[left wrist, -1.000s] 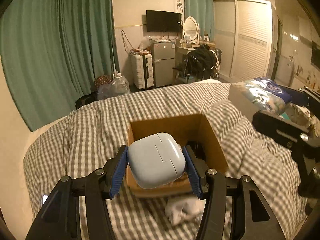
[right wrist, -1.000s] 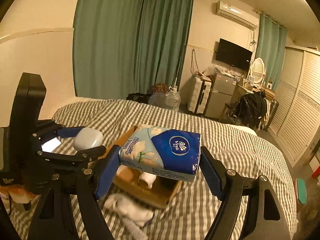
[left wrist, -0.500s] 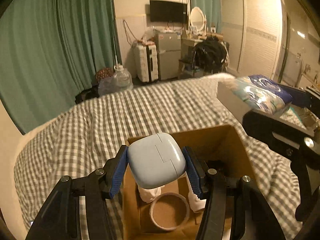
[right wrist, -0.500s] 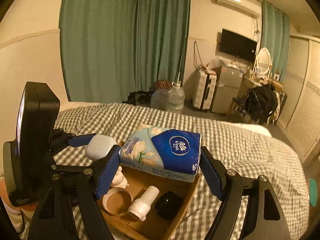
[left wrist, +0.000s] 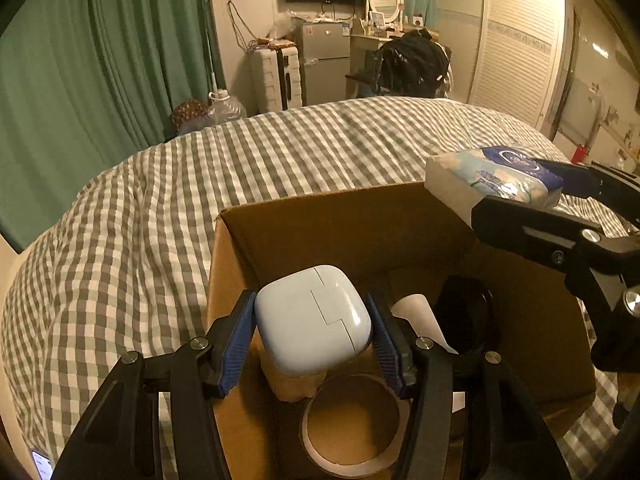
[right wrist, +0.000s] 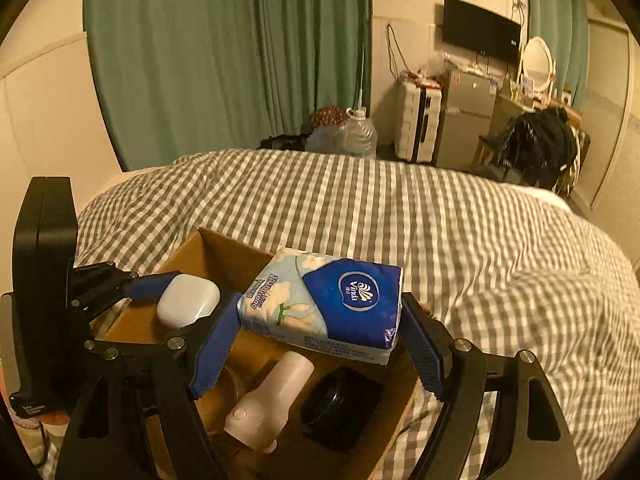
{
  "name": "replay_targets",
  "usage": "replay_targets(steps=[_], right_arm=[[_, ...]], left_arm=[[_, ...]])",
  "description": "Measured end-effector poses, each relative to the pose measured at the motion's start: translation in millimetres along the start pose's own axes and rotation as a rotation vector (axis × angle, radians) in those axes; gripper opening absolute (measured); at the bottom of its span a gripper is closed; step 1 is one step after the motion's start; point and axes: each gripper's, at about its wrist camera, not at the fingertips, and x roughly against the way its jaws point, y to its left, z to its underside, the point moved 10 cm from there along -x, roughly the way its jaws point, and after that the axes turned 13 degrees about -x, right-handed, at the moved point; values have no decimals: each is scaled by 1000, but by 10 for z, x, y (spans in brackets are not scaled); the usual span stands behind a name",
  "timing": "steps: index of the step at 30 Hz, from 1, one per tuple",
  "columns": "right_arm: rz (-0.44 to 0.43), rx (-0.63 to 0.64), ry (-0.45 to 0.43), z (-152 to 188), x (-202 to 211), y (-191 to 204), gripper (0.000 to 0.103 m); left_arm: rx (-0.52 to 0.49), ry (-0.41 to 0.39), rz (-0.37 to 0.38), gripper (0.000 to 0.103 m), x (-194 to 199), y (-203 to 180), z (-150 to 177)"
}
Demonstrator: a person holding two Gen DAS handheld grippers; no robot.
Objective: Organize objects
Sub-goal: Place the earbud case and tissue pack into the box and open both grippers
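My left gripper (left wrist: pixel 314 330) is shut on a pale blue earbud case (left wrist: pixel 314 320) and holds it over the open cardboard box (left wrist: pixel 320 220) on the bed. The case also shows in the right wrist view (right wrist: pixel 188 300). My right gripper (right wrist: pixel 320 340) is shut on a blue Vinda tissue pack (right wrist: pixel 324 304) above the box (right wrist: pixel 216 248); the pack shows in the left wrist view (left wrist: pixel 492 178) over the box's right rim. Inside the box lie a tape roll (left wrist: pixel 352 424), a white bottle (right wrist: pixel 268 396) and a black round object (right wrist: pixel 340 404).
The box sits on a grey checked duvet (left wrist: pixel 160 220). Green curtains (right wrist: pixel 224 52), a water jug (right wrist: pixel 358 136), a suitcase (right wrist: pixel 418 124), a small fridge (left wrist: pixel 322 64) and a chair with a black bag (left wrist: pixel 412 66) stand beyond the bed. A phone corner (left wrist: pixel 40 464) lies at lower left.
Both grippers have moved forward and down over the box with their objects still held. The box now fills the lower views and its contents show.
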Motion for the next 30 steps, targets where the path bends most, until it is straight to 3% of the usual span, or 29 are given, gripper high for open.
replay_targets(steps=[5,7,9,13,23,30], right_arm=[[-11,-16,6,37,8,-18,79],[-7,-27,-13,32,64,-27,81],[9,-58,-35,-5,136,-64,89],[9,-118,-82,-56,440,-80,93],[14,15,-244,-198,1869,405,93],[33,108,-316,-58,2652,779,93]], left_arm=[[10,-6,-3,58,90,-27,9],[21,-16,-10,72,178,-18,-6],[23,-45,-41,79,307,6,-67],[11,-80,-84,83,690,17,-74],[-8,-221,-170,100,1926,40,-222],[-20,-262,-197,102,2498,-22,-7]])
